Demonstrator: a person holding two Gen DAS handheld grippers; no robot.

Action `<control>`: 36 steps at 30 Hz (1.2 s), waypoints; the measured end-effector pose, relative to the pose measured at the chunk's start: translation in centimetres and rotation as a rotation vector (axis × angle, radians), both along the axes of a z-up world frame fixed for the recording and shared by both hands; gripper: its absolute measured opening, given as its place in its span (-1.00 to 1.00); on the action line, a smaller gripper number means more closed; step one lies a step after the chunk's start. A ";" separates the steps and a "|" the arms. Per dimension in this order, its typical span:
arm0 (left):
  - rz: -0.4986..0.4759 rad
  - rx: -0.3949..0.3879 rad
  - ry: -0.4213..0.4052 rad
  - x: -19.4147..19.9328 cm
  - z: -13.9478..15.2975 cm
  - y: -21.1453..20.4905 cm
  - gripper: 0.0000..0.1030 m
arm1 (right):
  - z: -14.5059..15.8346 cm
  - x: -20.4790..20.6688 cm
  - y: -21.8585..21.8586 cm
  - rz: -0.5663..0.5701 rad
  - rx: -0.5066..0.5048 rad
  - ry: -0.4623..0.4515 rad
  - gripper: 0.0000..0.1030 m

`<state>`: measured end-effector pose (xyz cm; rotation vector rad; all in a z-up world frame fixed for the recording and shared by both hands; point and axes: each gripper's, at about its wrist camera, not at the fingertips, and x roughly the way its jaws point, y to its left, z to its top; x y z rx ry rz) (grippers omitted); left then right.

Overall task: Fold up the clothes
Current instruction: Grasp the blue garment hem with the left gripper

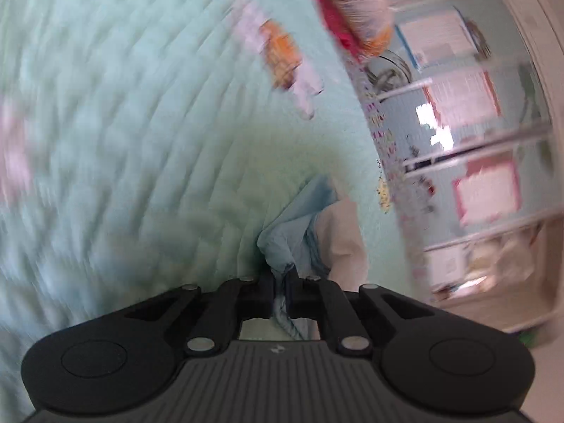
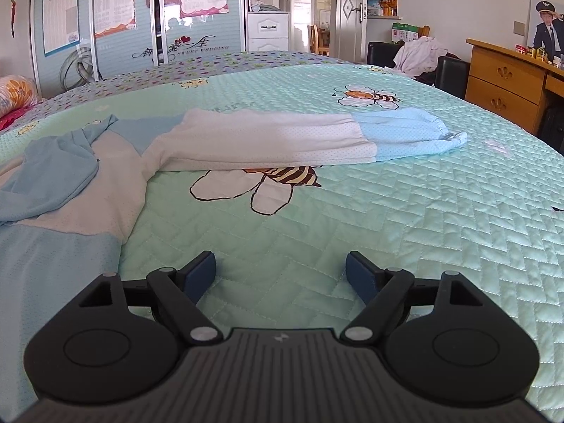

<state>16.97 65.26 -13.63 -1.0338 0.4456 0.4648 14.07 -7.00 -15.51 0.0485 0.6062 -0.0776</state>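
A white and light-blue long-sleeved garment (image 2: 88, 183) lies on the mint quilted bedspread (image 2: 387, 211). Its sleeve (image 2: 299, 137) stretches to the right, ending in a blue cuff (image 2: 437, 130). A crumpled blue part, perhaps a hood, (image 2: 56, 172) lies at the left. My right gripper (image 2: 281, 275) hovers open over bare quilt, to the right of the garment's body, with nothing between its fingers. In the blurred left wrist view, my left gripper (image 1: 281, 282) is shut on a bunched fold of the garment's light-blue fabric (image 1: 299, 232), which rises from the jaws beside white cloth (image 1: 343, 236).
A wardrobe with posters (image 2: 116, 10) stands past the bed's far side. A wooden dresser (image 2: 507, 81) is at the right, with a chair heaped with clothes (image 2: 419, 53) beside it. An orange floral pillow (image 2: 16, 95) lies at the far left.
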 end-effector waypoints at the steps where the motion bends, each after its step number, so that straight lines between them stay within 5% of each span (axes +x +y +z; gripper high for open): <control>1: -0.016 0.186 0.048 0.3 2.0 -0.3 -0.89 | 0.0 0.0 0.0 0.000 0.001 0.000 0.57; 3: -0.028 0.543 0.130 0.5 5.9 -1.1 -0.89 | 0.0 0.0 -0.1 0.001 0.006 -0.002 0.58; 6: -0.003 0.960 0.263 0.6 9.7 -1.0 -0.76 | 0.0 -0.1 -0.2 0.001 0.011 -0.003 0.58; 7: -0.003 0.968 0.294 0.4 10.2 0.0 -0.30 | 0.0 -0.1 -0.2 0.001 0.012 -0.004 0.58; 8: 0.001 0.886 0.313 0.0 10.2 1.5 0.26 | 0.0 -0.2 -0.2 0.001 0.013 -0.004 0.58; 9: 0.008 0.790 0.318 -0.7 10.2 3.0 0.40 | 0.0 -0.2 -0.2 0.001 0.014 -0.004 0.58; 11: 0.024 0.550 0.235 -3.2 8.4 5.2 0.37 | 0.1 -0.2 -0.3 0.001 0.015 -0.005 0.58; 13: 0.029 0.401 0.186 -4.7 5.8 6.1 0.37 | 0.1 -0.2 -0.3 0.001 0.013 -0.004 0.58; 17: 0.043 0.244 0.120 -6.3 1.8 5.7 0.40 | 0.1 -0.1 -0.2 0.001 0.008 -0.001 0.58; 29: 0.100 0.175 0.102 -0.8 2.8 8.8 0.87 | 0.0 0.0 0.1 -0.002 -0.013 0.004 0.59; 34: 0.045 0.392 0.161 1.1 5.1 6.2 0.73 | 0.0 0.0 0.2 -0.006 -0.018 0.006 0.60; 36: -0.010 0.443 0.247 2.9 4.9 5.7 0.45 | 0.0 0.0 0.2 -0.006 -0.016 0.005 0.60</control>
